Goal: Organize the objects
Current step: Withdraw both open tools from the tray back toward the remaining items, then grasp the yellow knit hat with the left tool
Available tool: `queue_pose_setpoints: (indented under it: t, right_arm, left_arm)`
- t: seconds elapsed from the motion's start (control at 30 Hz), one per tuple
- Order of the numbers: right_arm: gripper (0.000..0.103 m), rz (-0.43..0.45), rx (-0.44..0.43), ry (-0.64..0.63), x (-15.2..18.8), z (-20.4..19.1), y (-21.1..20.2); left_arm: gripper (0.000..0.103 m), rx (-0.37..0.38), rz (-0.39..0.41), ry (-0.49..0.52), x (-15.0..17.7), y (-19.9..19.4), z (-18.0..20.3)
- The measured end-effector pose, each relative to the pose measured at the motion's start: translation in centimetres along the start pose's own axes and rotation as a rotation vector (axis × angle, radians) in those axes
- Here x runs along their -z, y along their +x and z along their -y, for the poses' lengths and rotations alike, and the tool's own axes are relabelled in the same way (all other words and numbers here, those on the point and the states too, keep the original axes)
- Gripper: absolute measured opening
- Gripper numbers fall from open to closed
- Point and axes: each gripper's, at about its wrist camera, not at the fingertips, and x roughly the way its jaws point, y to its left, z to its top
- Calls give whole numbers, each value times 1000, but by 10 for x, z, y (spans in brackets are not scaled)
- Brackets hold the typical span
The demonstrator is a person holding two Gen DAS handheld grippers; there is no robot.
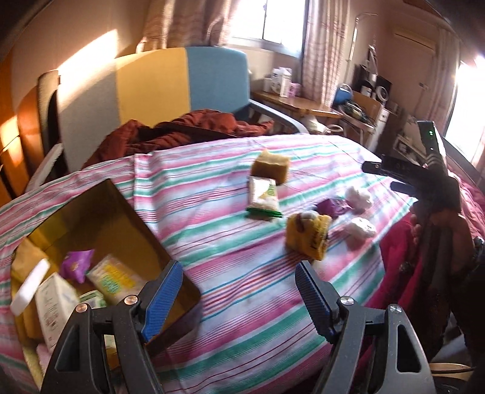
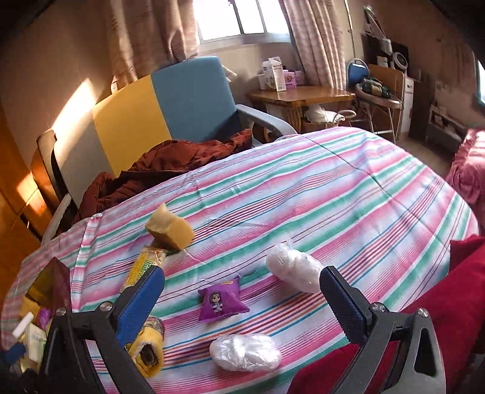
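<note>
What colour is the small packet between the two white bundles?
Purple, with a cartoon figure printed on it; clearest in the right wrist view.

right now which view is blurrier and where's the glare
Left wrist view: motion-smeared, most on the open cardboard box and yellow snack packet; window blown out. Right wrist view: sharper; purple cartoon pouch crisp, window overexposed.

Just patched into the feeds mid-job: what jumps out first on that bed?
The pink, green and white striped bedspread dominates, with loose items scattered across it: a purple snack packet in the middle, two white plastic-wrapped bundles near it, and a tan sponge block farther back. At the bed's left edge sits an open cardboard box, already holding several packets. Both grippers hover open and empty.
</note>
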Motion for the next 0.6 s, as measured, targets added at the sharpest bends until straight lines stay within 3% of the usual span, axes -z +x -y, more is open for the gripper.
queue_pose_setpoints:
  t: [0.13, 0.33, 0.6]
  right_arm:
    - [103, -27, -59, 130, -2, 19, 5]
    - [103, -29, -97, 177, -2, 23, 6]
    - [103, -51, -131, 194, -1, 24, 11]
  left_arm:
    - [78, 65, -35, 22, -7, 23, 18]
    - [78, 153, -91, 34, -20, 59, 42]
    - [83, 178, -127, 72, -36, 98, 66]
